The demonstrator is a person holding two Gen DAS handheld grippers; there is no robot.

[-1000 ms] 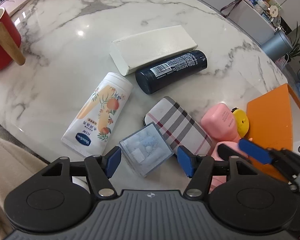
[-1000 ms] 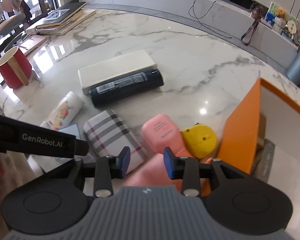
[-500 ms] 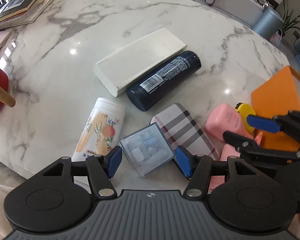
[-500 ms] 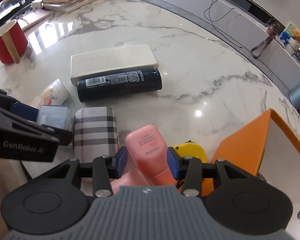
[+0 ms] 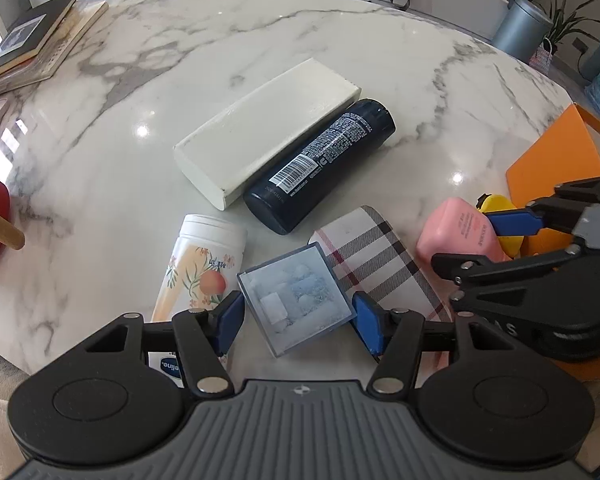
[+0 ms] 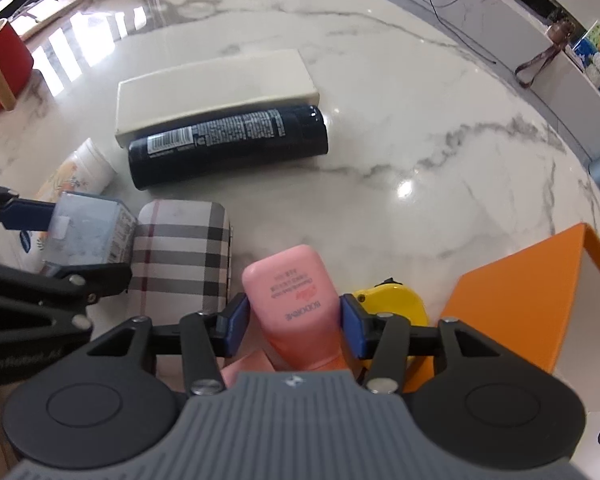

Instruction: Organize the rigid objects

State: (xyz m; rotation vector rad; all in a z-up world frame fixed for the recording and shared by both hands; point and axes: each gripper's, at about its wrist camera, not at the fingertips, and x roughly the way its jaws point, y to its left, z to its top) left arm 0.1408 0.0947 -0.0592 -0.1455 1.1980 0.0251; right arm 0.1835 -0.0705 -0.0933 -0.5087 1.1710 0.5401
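Observation:
My left gripper is shut on a small clear box with pale contents, held over the near edge of a plaid case. In the right wrist view my right gripper points steeply down. Its jaws are opening, and a pink bottle lies between the pads with a thin gap on each side. A yellow tape measure sits just right of the bottle. A dark blue can lies against a white box farther back. A printed lotion tube lies at the left.
An orange box with a white inside stands open at the right. A red cup with a wooden handle and stacked books are at the far left. The marble table curves away behind; its near edge is close under both grippers.
The right gripper's jaws have widened and sunk around the pink bottle. The left gripper has rolled with the clear box still in it.

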